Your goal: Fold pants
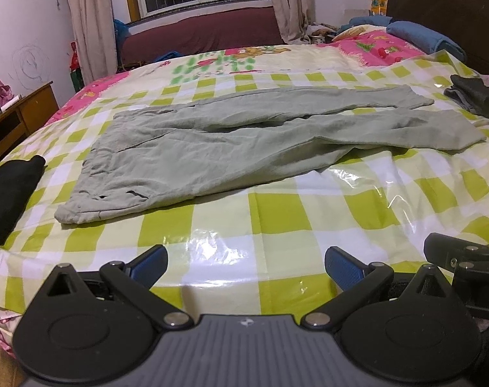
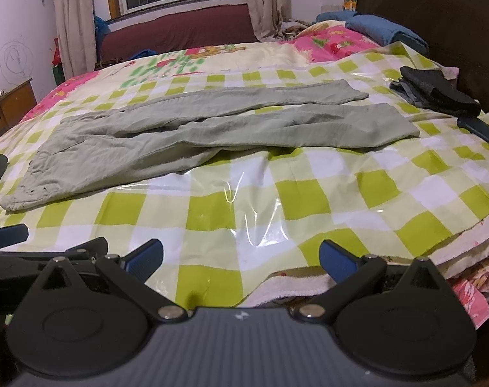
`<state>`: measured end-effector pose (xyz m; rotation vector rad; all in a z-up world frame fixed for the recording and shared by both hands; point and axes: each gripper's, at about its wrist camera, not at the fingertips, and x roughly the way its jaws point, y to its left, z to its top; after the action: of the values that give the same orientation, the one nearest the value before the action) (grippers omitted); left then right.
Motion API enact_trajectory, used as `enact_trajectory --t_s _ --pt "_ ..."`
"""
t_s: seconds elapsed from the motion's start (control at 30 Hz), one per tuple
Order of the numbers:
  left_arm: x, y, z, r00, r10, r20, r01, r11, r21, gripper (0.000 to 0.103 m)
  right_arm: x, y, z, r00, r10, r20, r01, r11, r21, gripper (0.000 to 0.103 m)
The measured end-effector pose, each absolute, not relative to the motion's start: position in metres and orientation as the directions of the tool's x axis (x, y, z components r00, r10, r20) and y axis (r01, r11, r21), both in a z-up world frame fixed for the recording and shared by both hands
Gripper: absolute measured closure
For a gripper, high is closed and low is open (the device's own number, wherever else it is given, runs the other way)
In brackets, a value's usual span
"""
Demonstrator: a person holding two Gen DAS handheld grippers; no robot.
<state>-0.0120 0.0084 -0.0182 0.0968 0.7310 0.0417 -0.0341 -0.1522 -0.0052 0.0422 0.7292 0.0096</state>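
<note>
Pale green pants (image 1: 250,138), soft and light by the look, spread flat on the checked plastic sheet (image 1: 276,213), waistband left, legs right; best pinched at waistband corner and hem. Left gripper (image 1: 246,262) and right gripper (image 2: 241,258) both spread wide, empty, short of the pants. No readable writing anywhere.

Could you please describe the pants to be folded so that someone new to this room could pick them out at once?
Start at the bed with the green-and-white checked cover. The pants lie spread flat across its middle, waistband to the left and both legs running right. They are pale sage green, while the folded garments at either edge, one black and one dark grey, are much darker.
</note>
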Motion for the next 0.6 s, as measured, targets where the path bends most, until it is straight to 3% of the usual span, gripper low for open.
enact_trajectory --t_s 0.6 --pt "-0.0072 0.0119 -0.018 0.744 0.094 -0.662 -0.015 0.992 0.125 0.0 -0.0274 -0.1504 -0.0068 0.746 0.06 -0.663 -0.03 0.998 0.056 0.001"
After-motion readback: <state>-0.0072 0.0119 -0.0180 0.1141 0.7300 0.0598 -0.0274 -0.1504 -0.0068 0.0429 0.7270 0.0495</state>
